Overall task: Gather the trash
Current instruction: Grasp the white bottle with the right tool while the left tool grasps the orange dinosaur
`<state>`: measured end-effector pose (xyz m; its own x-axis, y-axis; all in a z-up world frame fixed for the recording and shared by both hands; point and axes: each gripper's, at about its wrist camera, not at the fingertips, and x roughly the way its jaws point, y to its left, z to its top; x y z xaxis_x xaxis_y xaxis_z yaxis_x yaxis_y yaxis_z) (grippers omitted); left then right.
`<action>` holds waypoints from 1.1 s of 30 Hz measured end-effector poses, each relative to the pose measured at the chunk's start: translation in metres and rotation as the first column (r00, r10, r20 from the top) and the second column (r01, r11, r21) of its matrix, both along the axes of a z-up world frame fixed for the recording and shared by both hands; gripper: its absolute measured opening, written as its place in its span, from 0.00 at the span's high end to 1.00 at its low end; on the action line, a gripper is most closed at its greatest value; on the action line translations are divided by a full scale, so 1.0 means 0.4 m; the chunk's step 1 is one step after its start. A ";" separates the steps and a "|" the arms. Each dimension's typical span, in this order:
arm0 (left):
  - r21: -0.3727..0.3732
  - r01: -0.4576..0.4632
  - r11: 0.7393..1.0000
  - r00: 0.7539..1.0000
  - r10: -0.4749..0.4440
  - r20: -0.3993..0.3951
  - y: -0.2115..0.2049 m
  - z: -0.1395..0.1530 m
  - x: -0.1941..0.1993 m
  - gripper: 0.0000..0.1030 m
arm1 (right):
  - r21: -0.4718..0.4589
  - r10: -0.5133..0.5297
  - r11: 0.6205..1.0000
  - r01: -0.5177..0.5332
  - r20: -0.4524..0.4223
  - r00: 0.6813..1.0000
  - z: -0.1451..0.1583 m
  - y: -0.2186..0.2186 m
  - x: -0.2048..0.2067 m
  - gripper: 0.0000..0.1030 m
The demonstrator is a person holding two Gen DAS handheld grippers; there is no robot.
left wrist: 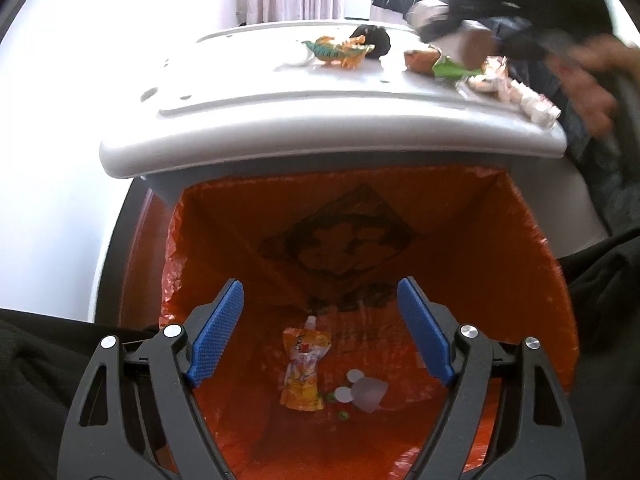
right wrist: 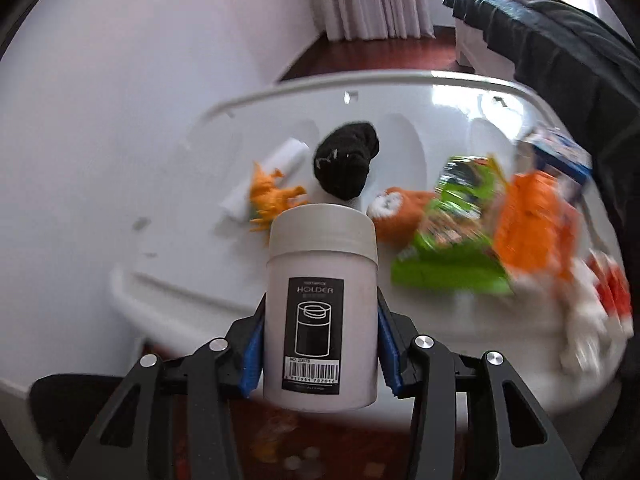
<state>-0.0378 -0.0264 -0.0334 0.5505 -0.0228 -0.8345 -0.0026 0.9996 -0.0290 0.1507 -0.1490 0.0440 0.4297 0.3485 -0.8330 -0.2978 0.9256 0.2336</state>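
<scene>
A: Where is the white canister [right wrist: 321, 304]?

B: Between the blue pads [right wrist: 251, 354] of the right gripper [right wrist: 320, 348]. It stands upright, and both pads press its lower sides, so the gripper is clamped on it. A black label reading HOLDER faces the camera, and a grey lid caps it.

A: And where is it relative to the worktop?

B: It is held in front of the near edge of the white worktop [right wrist: 192, 264], above a dark reddish opening at the bottom of the right wrist view.

A: What lies behind it?

B: A black sock bundle [right wrist: 346, 166], an orange toy dinosaur [right wrist: 272, 200] against a white roll [right wrist: 266, 176], an orange and white plush [right wrist: 396, 214], then a green wrapper [right wrist: 456, 236] and blurred orange packaging [right wrist: 534, 224] to the right.

A: The left gripper [left wrist: 320, 332]?

B: Spread wide, holding nothing. It hangs over the bin with the orange liner [left wrist: 500, 248], which stands under the worktop's edge. At the liner's bottom, between the pads in this view, lie a yellow drink pouch [left wrist: 303, 368], a crumpled translucent cup [left wrist: 370, 394] and two white discs [left wrist: 344, 394].
</scene>
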 end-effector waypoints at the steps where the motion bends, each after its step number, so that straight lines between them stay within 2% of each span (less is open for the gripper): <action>1: -0.017 0.003 1.000 1.000 -0.003 0.004 0.000 0.014 0.007 0.25 | 0.019 -0.005 1.000 0.004 0.017 1.000 0.026 -0.015 -0.016 0.55; 6: -0.100 0.010 0.995 1.000 -0.007 0.026 -0.015 0.079 0.095 0.25 | 0.089 -0.080 0.994 0.070 0.110 0.991 0.089 -0.133 -0.128 0.55; 8: -0.170 0.010 0.985 0.999 -0.005 0.034 -0.024 0.100 0.167 0.25 | 0.077 -0.119 0.991 0.108 0.145 0.982 0.078 -0.162 -0.146 0.55; 11: -0.210 -0.007 0.978 0.998 0.022 0.067 -0.034 0.120 0.273 0.25 | 0.089 -0.140 0.988 0.129 0.130 0.982 0.058 -0.186 -0.135 0.55; 13: -0.219 -0.018 0.975 0.997 0.035 0.075 -0.039 0.120 0.341 0.25 | 0.118 -0.143 0.984 0.130 0.113 0.983 0.051 -0.196 -0.131 0.55; 17: -0.238 -0.052 0.970 0.996 0.069 0.062 -0.058 0.102 0.458 0.25 | 0.128 -0.128 0.986 0.111 0.135 0.983 0.055 -0.207 -0.145 0.55; 21: -0.311 -0.146 0.939 0.988 0.152 -0.004 -0.039 0.049 0.559 0.25 | 0.168 -0.124 0.981 0.101 0.132 0.983 0.064 -0.214 -0.158 0.55; 25: -0.317 -0.208 0.925 0.977 0.212 -0.024 -0.023 0.025 0.624 0.25 | 0.201 -0.118 0.975 0.090 0.133 0.984 0.075 -0.213 -0.154 0.55; 32: -0.238 -0.242 0.940 0.969 0.248 -0.005 -0.023 0.017 0.703 0.25 | 0.209 -0.082 0.976 0.056 0.118 0.990 0.073 -0.184 -0.143 0.55; 33: -0.214 -0.241 0.947 0.969 0.247 0.004 -0.022 0.013 0.707 0.30 | 0.211 -0.082 0.976 0.056 0.114 0.990 0.072 -0.182 -0.141 0.55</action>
<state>0.2451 -0.0353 -0.0281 0.5866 -0.0578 -0.8078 -0.2415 0.9396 -0.2426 0.0943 -0.2218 0.0727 0.5523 0.4735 -0.6861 -0.2727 0.8804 0.3880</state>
